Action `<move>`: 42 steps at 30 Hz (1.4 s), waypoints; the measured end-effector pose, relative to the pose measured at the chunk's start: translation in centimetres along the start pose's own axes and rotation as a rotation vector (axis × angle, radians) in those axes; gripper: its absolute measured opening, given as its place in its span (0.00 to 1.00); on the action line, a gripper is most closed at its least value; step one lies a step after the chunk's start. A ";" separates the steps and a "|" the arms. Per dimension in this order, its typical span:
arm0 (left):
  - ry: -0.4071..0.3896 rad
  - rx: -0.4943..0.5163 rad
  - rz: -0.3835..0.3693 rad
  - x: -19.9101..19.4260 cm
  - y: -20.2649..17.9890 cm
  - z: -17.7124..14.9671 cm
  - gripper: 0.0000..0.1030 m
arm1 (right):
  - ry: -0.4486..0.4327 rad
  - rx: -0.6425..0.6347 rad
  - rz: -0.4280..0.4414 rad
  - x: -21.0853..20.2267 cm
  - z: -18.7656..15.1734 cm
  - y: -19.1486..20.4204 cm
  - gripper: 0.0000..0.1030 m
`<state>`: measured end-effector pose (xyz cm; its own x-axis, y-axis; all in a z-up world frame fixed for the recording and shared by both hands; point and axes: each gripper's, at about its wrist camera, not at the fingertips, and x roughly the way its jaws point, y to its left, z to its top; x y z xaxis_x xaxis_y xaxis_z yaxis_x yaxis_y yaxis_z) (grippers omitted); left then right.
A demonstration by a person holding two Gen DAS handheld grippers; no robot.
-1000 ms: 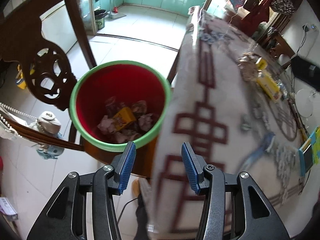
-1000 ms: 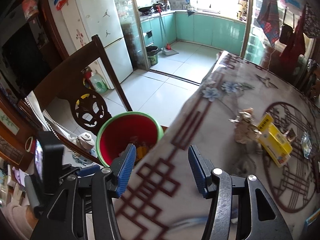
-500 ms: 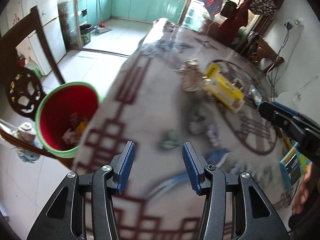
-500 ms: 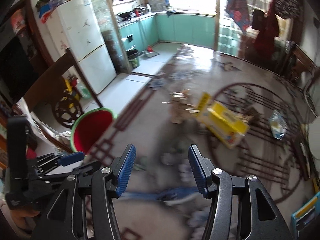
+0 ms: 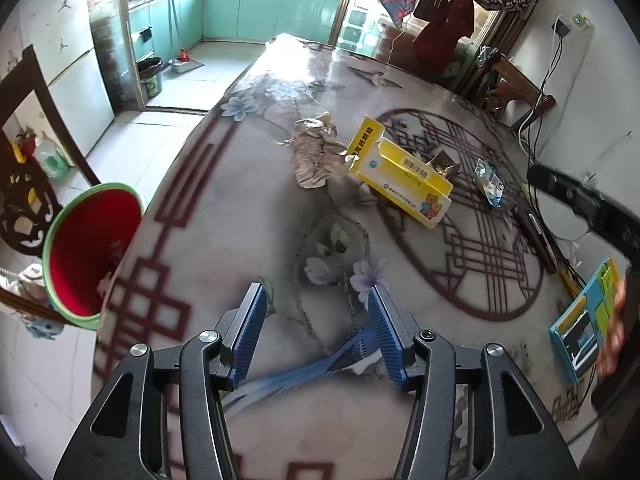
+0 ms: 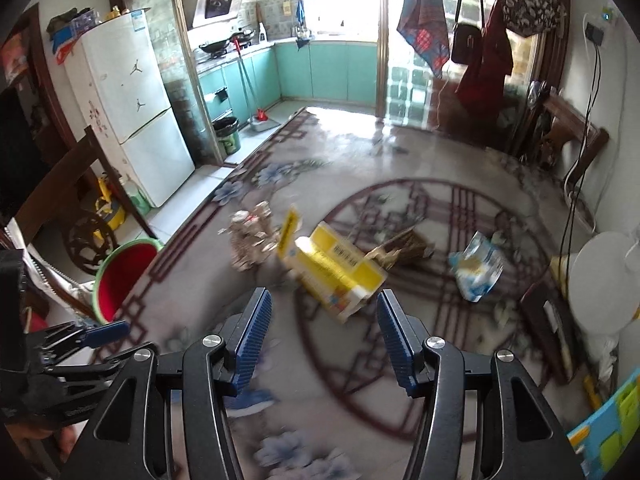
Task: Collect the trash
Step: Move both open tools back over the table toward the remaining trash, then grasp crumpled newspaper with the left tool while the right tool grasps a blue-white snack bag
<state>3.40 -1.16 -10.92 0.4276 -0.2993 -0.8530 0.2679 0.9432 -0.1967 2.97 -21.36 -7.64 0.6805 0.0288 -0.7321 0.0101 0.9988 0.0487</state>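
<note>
Trash: yellow box [image 6: 336, 270], crumpled paper [image 5: 314, 152], on table [image 5: 240, 208]. My right hand-held gripper [image 6: 324, 338] and left hand-held gripper [image 5: 316, 338] both open, empty. Step: approach. Next: I'd straddle box, close, carry to red bin [image 5: 86, 252].

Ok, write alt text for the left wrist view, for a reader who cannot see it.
The left gripper hangs open and empty over a patterned table strewn with trash: crumpled paper, a yellow carton and a blue-white wrapper. A red bin with a green rim stands beside the table's left edge.
</note>
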 end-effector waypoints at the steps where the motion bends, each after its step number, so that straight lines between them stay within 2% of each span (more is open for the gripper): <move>1: -0.003 0.007 0.002 0.0 -0.2 0.3 0.50 | -0.007 0.002 -0.015 0.5 0.6 -0.9 0.52; 6: -0.029 0.024 0.011 -0.1 -1.1 1.9 0.54 | -0.025 0.142 -0.099 4.7 3.0 -9.6 0.54; 7: -0.029 0.024 0.013 0.1 -1.3 2.1 0.54 | -0.002 0.210 -0.105 6.3 3.1 -12.2 0.54; 10: -0.018 0.021 0.022 0.7 -1.5 2.5 0.54 | 0.058 0.306 -0.155 9.4 2.5 -16.4 0.54; 14: 0.001 0.015 0.036 1.7 -1.8 3.0 0.54 | 0.152 0.368 -0.173 13.8 1.0 -19.6 0.55; 19: 0.016 0.005 0.044 3.6 -2.3 4.8 0.54 | 0.206 0.441 -0.126 17.2 -0.3 -20.8 0.55; 23: -0.004 0.007 0.064 5.4 -2.6 7.3 0.56 | 0.231 0.446 -0.115 18.7 -0.9 -20.5 0.52; 25: -0.018 0.003 0.074 6.6 -2.7 8.8 0.59 | 0.223 0.450 -0.106 19.1 -1.1 -20.6 0.37; 26: -0.024 -0.003 0.083 7.5 -2.7 9.6 0.60 | 0.225 0.442 -0.105 19.2 -1.1 -20.5 0.21; 27: -0.022 -0.010 0.090 8.1 -2.6 10.2 0.60 | 0.226 0.439 -0.092 19.4 -1.1 -20.6 0.11; 29: -0.013 -0.035 0.089 9.6 -2.4 11.3 0.61 | 0.226 0.445 -0.070 19.6 -1.4 -20.5 0.05; 34: 0.011 -0.073 0.113 12.5 -1.9 12.9 0.61 | 0.191 0.480 -0.030 18.3 -1.7 -20.6 0.02; 37: 0.064 -0.086 0.131 14.3 -1.5 13.1 0.63 | 0.160 0.499 -0.015 16.8 -1.7 -20.8 0.02; 42: 0.093 -0.115 0.119 15.7 -0.6 13.1 0.63 | 0.135 0.508 -0.012 15.1 -1.3 -20.6 0.02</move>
<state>21.24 -8.35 -17.85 0.3669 -0.1747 -0.9137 0.1177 0.9830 -0.1407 12.09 -41.40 -20.54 0.5783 0.0559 -0.8139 0.3943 0.8542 0.3388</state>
